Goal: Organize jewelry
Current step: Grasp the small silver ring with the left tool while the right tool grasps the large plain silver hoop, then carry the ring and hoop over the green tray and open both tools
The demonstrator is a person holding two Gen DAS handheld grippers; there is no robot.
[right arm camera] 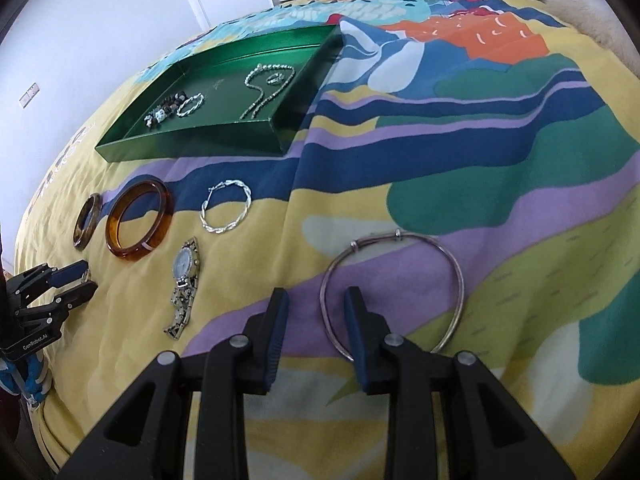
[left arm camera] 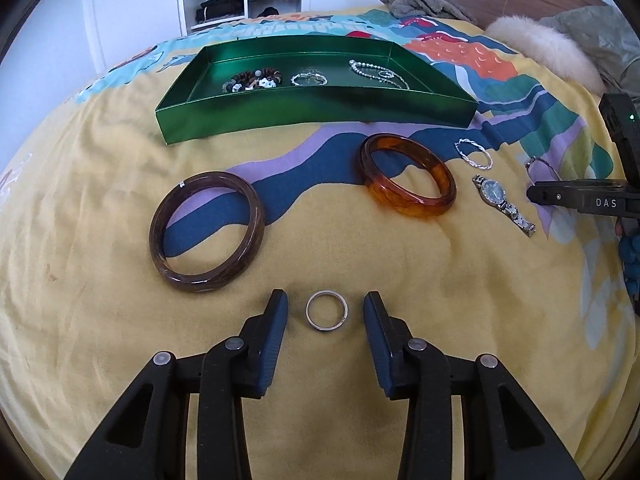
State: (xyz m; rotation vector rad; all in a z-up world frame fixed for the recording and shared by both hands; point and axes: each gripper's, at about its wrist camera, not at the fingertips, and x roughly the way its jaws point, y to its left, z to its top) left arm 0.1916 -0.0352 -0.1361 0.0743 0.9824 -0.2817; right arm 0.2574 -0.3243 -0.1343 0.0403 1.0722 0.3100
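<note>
Left wrist view: left gripper (left arm camera: 325, 312) low over the bedspread (left arm camera: 100, 280), fingers (left arm camera: 276, 320) spread wide
Small ring (left arm camera: 327, 311): flat on the yellow cloth, midway between the two fingertips, touching neither
Dark brown bangle (left arm camera: 206, 232): flat, just beyond the left finger
Amber bangle (left arm camera: 408, 179): further out and to the right, apart from the dark one
Wristwatch (left arm camera: 502, 204): right of the amber bangle, strap stretched out
Twisted silver hoop (left arm camera: 474, 154): beyond the watch, near the green tray (left arm camera: 316, 114)
Tray contents: beaded bracelet (left arm camera: 252, 80) at left, silver bracelet (left arm camera: 309, 79) in the middle, bead chain (left arm camera: 378, 73) at right
Right wrist view: right gripper (right arm camera: 316, 304) with fingers (right arm camera: 354, 312) parted, holding nothing
Thin silver neck ring (right arm camera: 394, 292): flat on the cloth, its near-left arc running between the two fingertips, the right finger inside the loop; contact cannot be told
Left gripper in right wrist view: far left edge, open around the small ring
</note>
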